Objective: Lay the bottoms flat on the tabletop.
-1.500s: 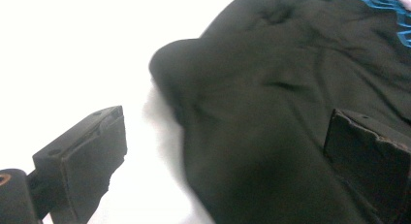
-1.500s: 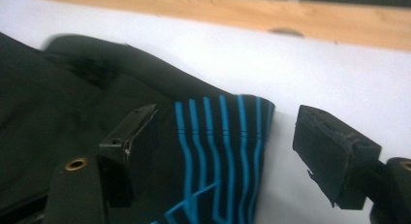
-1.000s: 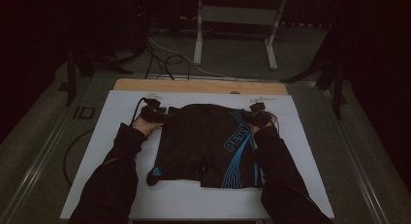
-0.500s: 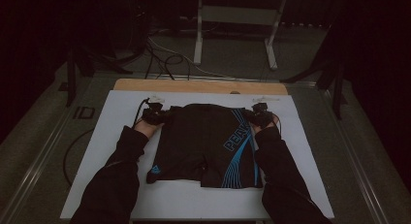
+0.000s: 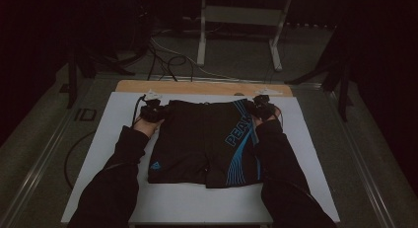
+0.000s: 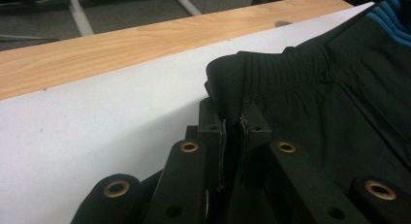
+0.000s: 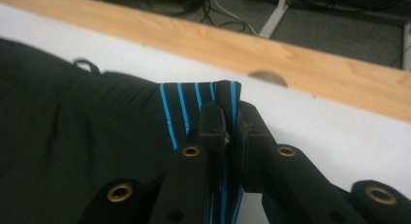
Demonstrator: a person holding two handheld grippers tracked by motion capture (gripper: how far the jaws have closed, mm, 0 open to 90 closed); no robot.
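Note:
Black shorts (image 5: 202,144) with blue stripes and blue lettering lie flat on the white board (image 5: 113,139), waistband toward the far edge. My left gripper (image 5: 162,110) is shut on the left corner of the waistband; in the left gripper view the jaws (image 6: 232,124) pinch the ribbed black elastic (image 6: 271,69). At the other end, my right gripper (image 5: 257,108) is shut on the right waistband corner. The right gripper view shows its jaws (image 7: 230,124) clamped over the blue-striped edge (image 7: 194,95). Dark sleeves reach in along both sides of the shorts.
A strip of wooden tabletop (image 5: 197,87) runs beyond the board's far edge. Behind it on the floor are loose cables (image 5: 162,55) and a white desk frame (image 5: 202,35). Bare white board shows on all sides of the shorts.
The left gripper has closed on the waistband corner. The right gripper has risen slightly, lifting its corner of the shorts a little off the board.

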